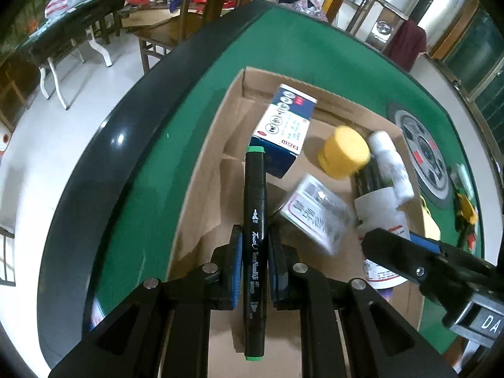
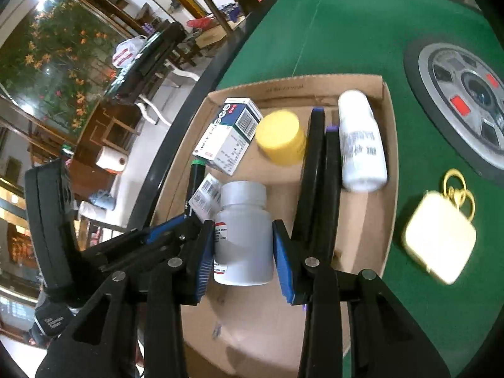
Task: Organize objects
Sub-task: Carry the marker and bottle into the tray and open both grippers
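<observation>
The step in hand is judged to be delivery: both grippers carry an item over the cardboard tray [image 1: 201,208], which lies on the green bench [image 1: 299,50] and already holds sorted goods. In the left wrist view, the left gripper [image 1: 254,245] has its fingers [image 1: 234,267] drawn in as far as the load allows, pinching a black marker [image 1: 254,208] with green end caps; the marker lies along the fingers at the centre of the frame, its far cap over the near edge of a blue and white box [image 1: 283,123]. In the right wrist view, the right gripper [image 2: 242,252] has its fingers [image 2: 204,261] partly spread and clamped on a white pill bottle [image 2: 242,230] with a grey cap, at lower centre of the frame above the tray floor. Already in the tray: a yellow-capped jar [image 2: 280,137] at upper centre, a white bottle [image 2: 360,141] lying at upper right, two dark markers [image 2: 321,163] side by side, and a small labelled packet [image 2: 206,193] at centre left. A cream tag on a gold ring [image 2: 441,236] lies on the bench outside the tray, at right. The next move calls for lowering each item onto bare cardboard, well clear of the stored goods, then spreading the fingers; whether either item touches the floor cannot be told.
</observation>
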A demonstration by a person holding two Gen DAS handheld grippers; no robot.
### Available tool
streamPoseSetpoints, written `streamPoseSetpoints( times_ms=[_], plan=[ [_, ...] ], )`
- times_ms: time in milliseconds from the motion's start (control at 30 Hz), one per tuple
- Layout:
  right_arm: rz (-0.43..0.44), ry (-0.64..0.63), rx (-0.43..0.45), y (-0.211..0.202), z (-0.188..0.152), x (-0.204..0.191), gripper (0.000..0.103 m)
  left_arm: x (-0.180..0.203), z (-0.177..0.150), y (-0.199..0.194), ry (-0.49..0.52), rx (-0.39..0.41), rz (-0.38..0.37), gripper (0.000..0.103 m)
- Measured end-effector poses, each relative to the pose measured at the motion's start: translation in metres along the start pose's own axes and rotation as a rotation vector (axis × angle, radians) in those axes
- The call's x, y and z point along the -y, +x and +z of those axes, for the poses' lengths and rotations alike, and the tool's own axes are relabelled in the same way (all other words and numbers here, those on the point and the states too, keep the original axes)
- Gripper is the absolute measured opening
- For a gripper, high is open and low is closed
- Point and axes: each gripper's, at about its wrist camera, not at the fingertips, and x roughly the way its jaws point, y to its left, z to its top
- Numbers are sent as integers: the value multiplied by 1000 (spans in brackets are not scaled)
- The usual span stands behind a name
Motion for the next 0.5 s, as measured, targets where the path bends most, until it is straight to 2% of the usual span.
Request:
streamPoseSetpoints(
  times_ms=[333,500],
  plan=[
    [-69,-14,-13,15,8,7,34,-14,-1,1,-38,63,-10,14],
    [-105,-34,0,18,8,7,34,-16,-2,-9,-64,91,-62,28]
  ],
)
